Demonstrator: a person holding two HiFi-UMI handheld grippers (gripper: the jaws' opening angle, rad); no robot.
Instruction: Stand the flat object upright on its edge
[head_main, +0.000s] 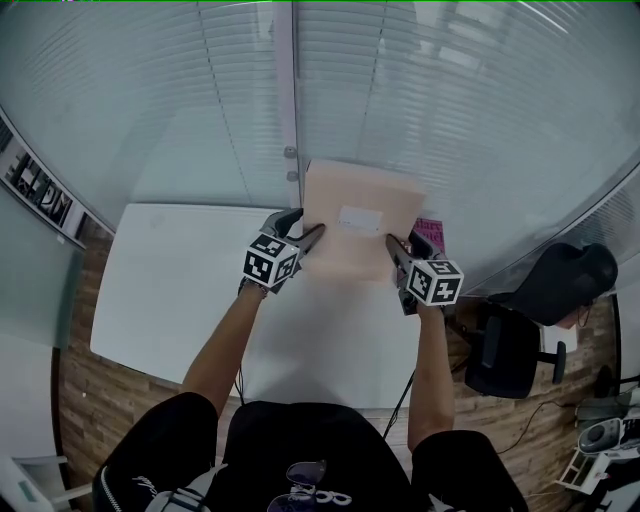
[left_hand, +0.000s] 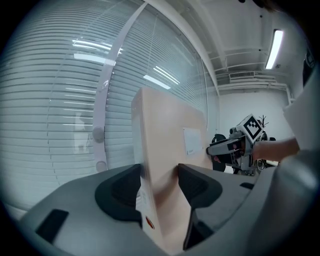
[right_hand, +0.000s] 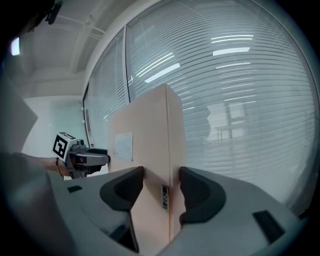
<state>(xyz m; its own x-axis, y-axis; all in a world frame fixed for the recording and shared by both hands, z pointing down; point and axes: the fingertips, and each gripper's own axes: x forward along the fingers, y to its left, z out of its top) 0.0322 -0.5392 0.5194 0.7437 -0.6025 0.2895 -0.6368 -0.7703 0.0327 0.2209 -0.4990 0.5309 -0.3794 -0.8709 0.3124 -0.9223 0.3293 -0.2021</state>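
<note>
Left gripper (left_hand: 160, 186) jaws pinch the flat box (left_hand: 169, 131) across its thickness at 1 side edge. Right gripper (right_hand: 161, 188) pinches the opposite edge the same way. The box spans the 2 grippers, roughly upright, long axis rising from the jaws, label (head_main: 357, 217) facing us. Below the jaws is the white table (head_main: 170, 290); we can't tell if the bottom edge touches it. Beyond the jaws the window blinds (head_main: 450, 100) stand close behind the box, and a pink item (head_main: 432, 231) lies just past the right gripper. Our read: lower the box square and stay off the blinds.
</note>
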